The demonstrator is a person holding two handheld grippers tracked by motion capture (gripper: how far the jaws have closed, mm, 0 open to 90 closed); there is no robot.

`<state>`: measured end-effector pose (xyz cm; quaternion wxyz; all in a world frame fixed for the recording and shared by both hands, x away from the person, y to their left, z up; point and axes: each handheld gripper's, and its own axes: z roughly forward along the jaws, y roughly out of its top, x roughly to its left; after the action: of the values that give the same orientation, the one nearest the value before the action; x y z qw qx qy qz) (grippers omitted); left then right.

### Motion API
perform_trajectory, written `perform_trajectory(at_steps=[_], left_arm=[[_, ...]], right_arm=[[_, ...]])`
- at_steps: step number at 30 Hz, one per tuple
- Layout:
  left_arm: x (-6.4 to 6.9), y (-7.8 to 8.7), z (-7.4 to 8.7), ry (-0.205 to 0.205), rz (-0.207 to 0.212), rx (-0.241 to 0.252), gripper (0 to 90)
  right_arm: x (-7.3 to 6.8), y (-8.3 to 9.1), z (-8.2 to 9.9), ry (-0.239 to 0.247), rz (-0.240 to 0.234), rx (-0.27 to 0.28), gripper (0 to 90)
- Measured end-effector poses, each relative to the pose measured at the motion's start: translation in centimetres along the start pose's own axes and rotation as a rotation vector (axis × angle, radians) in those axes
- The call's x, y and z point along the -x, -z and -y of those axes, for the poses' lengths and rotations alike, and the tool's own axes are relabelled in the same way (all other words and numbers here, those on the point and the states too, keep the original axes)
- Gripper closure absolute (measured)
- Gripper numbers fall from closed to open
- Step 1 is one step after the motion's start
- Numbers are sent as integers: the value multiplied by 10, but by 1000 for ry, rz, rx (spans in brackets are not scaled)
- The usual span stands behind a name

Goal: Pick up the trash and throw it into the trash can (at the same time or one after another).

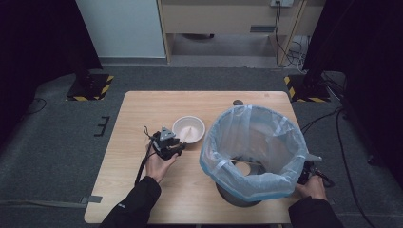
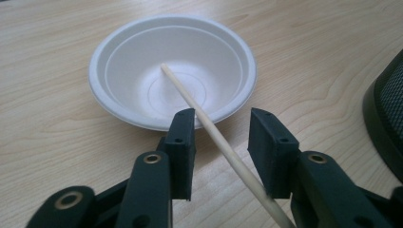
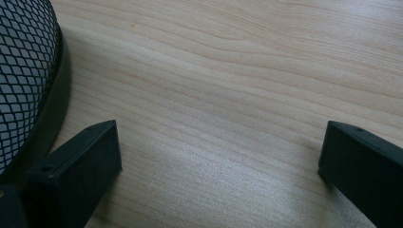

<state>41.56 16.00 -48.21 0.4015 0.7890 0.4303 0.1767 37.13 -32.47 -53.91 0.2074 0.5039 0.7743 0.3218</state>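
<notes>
A white disposable bowl (image 2: pixel 142 61) (image 1: pixel 188 129) sits on the wooden table (image 1: pixel 138 114). A thin wooden stick (image 2: pixel 199 111) leans in it, one end in the bowl's hollow, the other running over the rim toward me. My left gripper (image 2: pixel 223 121) (image 1: pixel 167 144) is low at the bowl's near rim, jaws astride the stick. The stick lies close to the left pad with a clear gap to the right pad, so it is open. My right gripper (image 3: pixel 218 142) (image 1: pixel 309 173) rests wide open over bare wood beside the bin's base.
A black mesh waste bin (image 1: pixel 237 194) (image 3: pixel 23 71) (image 2: pixel 387 118) lined with a pale blue plastic bag (image 1: pixel 252 137) stands at the table's right front. Its side is just right of the left gripper. Grey carpet, cables and stand bases surround the table.
</notes>
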Motion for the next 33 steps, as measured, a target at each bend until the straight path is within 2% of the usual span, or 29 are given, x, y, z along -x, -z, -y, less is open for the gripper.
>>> perform_trajectory(at_steps=[17, 21, 27, 31, 33], left_arm=[[-7, 1, 3, 5, -7, -48, 839], [-8, 1, 3, 4, -6, -50, 849], [-7, 4, 1, -2, 3, -25, 852], [-7, 11, -3, 1, 13, 9, 852], [-9, 20, -8, 15, 23, 49, 852]], right_arm=[[0, 0, 0, 0, 0, 0, 5], [0, 0, 0, 0, 0, 0, 5], [0, 0, 0, 0, 0, 0, 5], [0, 0, 0, 0, 0, 0, 5], [0, 0, 0, 0, 0, 0, 5]])
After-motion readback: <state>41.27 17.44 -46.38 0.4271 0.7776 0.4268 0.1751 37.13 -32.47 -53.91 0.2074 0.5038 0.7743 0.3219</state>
